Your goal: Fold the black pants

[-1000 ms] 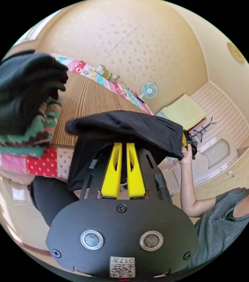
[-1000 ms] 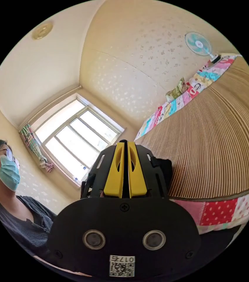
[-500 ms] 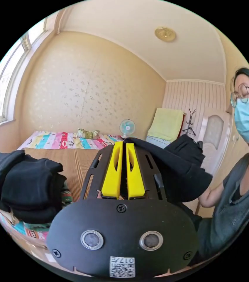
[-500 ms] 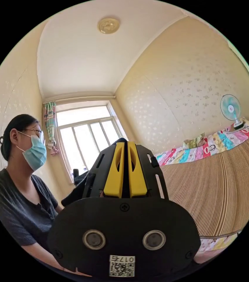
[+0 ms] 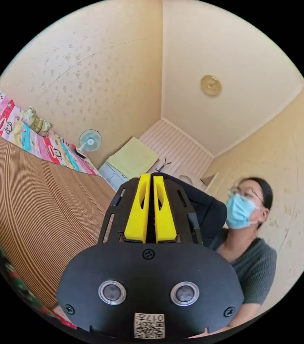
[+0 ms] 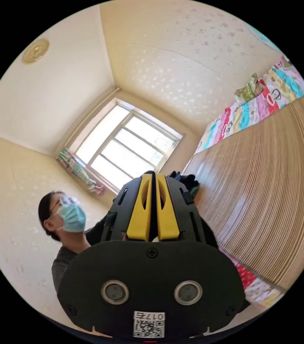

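Bed (image 5: pixel 33 200) with ribbed tan mat, patchwork sheet (image 6: pixel 252 107) along its far edge. Person in grey top (image 5: pixel 255 261) behind the left gripper (image 5: pixel 151 177). Black pants (image 5: pixel 205 211) bunched just behind and right of its yellow jaws, dark cloth in the narrow slit between them. Right gripper (image 6: pixel 151 175): jaws nearly together, dark fabric in the gap; black cloth (image 6: pixel 186 179) at the tips.

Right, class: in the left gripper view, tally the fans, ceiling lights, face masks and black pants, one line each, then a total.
Fan: 1
Ceiling light: 1
Face mask: 1
Black pants: 1
Total: 4
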The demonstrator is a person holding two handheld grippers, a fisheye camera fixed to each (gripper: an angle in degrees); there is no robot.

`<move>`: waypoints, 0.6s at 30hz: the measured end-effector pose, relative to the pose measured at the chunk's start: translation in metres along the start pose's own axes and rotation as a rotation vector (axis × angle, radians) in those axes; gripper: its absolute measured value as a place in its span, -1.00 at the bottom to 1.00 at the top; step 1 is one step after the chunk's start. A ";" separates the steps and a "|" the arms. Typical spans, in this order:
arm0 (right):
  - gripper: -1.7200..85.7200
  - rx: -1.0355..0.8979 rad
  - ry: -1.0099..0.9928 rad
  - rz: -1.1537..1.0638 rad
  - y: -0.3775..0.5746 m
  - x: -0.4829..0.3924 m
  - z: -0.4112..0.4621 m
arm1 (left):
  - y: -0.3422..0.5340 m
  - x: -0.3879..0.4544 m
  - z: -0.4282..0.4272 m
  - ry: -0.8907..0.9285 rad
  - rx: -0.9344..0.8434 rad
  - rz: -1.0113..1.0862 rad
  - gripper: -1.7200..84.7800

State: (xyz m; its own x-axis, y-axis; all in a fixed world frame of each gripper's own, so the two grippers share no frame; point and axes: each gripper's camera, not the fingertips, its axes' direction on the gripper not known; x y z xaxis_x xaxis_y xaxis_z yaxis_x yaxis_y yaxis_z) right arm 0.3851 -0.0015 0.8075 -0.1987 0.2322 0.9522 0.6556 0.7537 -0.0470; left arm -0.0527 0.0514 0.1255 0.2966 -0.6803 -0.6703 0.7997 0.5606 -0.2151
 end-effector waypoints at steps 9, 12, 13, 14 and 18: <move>-0.84 0.293 0.345 0.117 -0.172 0.027 0.076 | -0.303 -0.011 0.145 -0.677 -0.079 -0.202 -0.67; -0.85 -0.090 0.574 0.038 -0.125 0.082 0.158 | -0.215 -0.052 0.247 -0.805 -0.557 -0.101 -0.67; -0.85 -0.208 0.702 0.073 -0.096 0.117 0.184 | -0.160 -0.075 0.277 -0.900 -0.719 -0.095 -0.68; -0.84 -0.265 0.757 0.086 -0.081 0.136 0.194 | -0.105 -0.096 0.299 -0.979 -0.829 -0.084 -0.68; -0.82 -0.642 1.063 0.217 0.022 0.274 0.247 | 0.007 -0.135 0.337 -1.064 -0.958 -0.073 -0.69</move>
State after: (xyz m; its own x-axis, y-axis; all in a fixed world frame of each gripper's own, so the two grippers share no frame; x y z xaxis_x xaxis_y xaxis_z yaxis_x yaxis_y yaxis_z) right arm 0.1648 0.2306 0.9930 0.4446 -0.5195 0.7296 0.8957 0.2589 -0.3615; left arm 0.0883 -0.0120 0.4539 0.8562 -0.5046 0.1111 0.3024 0.3150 -0.8996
